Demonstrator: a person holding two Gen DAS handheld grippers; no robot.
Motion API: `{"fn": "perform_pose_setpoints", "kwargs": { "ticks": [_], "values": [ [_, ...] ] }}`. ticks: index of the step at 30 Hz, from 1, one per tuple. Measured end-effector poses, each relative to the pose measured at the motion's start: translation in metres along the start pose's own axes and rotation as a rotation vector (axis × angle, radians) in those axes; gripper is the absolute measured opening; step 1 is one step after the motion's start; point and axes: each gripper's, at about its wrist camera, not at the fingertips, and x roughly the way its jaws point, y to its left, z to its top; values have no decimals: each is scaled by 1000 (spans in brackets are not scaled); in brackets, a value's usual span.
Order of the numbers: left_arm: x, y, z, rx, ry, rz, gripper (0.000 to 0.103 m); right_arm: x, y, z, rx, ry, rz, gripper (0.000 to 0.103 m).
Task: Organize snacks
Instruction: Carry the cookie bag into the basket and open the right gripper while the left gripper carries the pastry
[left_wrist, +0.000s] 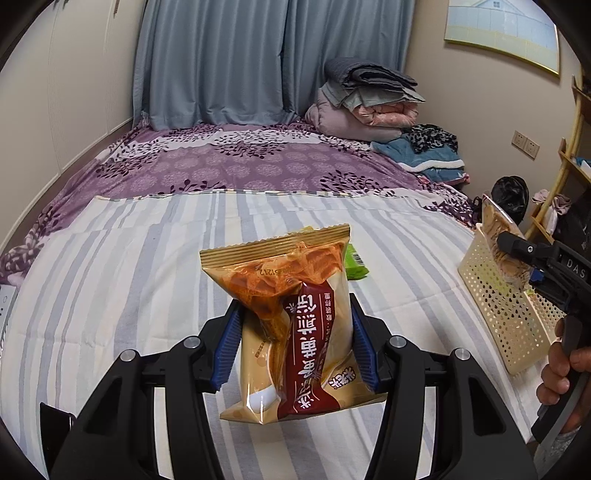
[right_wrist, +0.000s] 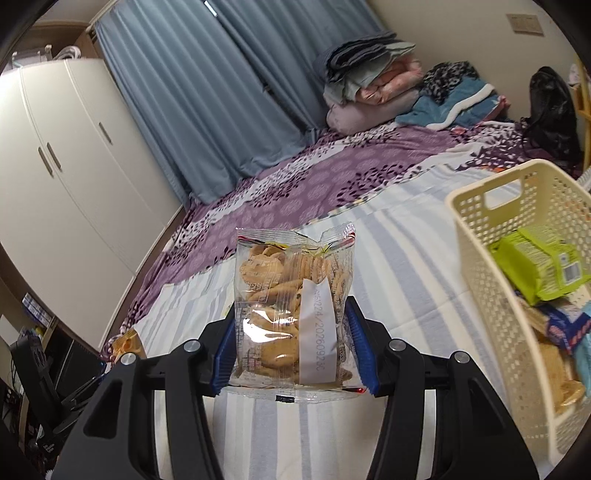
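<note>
Both grippers loaded, both clear of the bed surface. Left gripper (left_wrist: 295, 347): blue pads clamped on the two sides of a tan-and-red snack packet (left_wrist: 291, 325), held upright over the striped sheet (left_wrist: 122, 280). Right gripper (right_wrist: 291, 347): pads clamped on a clear cookie bag (right_wrist: 293, 314), also upright, biscuits visible through the film. In the left wrist view the right gripper shows at the far right with the cookie bag at the near rim of the cream basket (left_wrist: 506, 314); a person's hand (left_wrist: 557, 369) grips its handle. Basket sits on the striped sheet to the right of both tools. Contents seen in the right wrist view: a green packet (right_wrist: 539, 266) on top, a blue-patterned wrapper and at least one tan item beneath; exact count cannot be told. Remaining loose on the bed: one green packet (left_wrist: 356, 264), just beyond the tan-and-red packet in the left wrist view; an orange-tinted wrapper at the near left edge of the right wrist view may be another snack, too small to be sure. Judgement: task well under way, several items binned, two in transit, at least one left to collect. Cookie bag looks closer to the basket, so it likely goes in first. Folded bedding (left_wrist: 365, 107) at the far end of the bed is not involved.
</note>
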Motion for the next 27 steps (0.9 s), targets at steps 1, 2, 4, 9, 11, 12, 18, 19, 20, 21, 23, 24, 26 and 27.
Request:
{"fn": "perform_pose_setpoints", "kwargs": {
  "ticks": [1,2,4,9,11,12,18,19,20,21,23,24,26,27],
  "values": [
    [-1,-3,1,5,-2,-3,55,-5,-5,1,9,-12,-6,54],
    [-2,-6,2,10,-4,-5,55,-9,-8,3,16,-21,-10,53],
    [-4,-13,3,22,-7,-12,55,-20,-19,8,30,-48,-27,54],
    [-7,-33,3,57,-9,-28,55,-46,-42,16,34,-118,-107,54],
    [-8,-40,3,75,-6,-33,55,-56,-54,18,46,-143,-139,54],
    [-8,-45,3,85,-4,-37,55,-60,-61,19,54,-153,-156,54],
    [-10,-69,4,132,-3,-55,55,-82,-100,19,106,-193,-239,54],
    [-11,-73,3,139,-3,-58,55,-84,-104,19,106,-197,-254,54],
    [-11,-78,4,146,-3,-62,55,-86,-108,19,105,-202,-273,54],
    [-11,-82,4,154,-3,-66,55,-89,-113,19,103,-208,-302,56],
    [-11,-91,5,170,-3,-73,55,-89,-122,20,108,-208,-346,58],
    [-11,-96,5,180,-2,-78,55,-89,-127,21,113,-207,-351,62],
    [-10,-104,6,189,2,-92,55,-90,-136,21,123,-200,-362,65],
    [-10,-108,5,194,4,-99,55,-92,-140,21,131,-201,-374,70]
  ]
}}
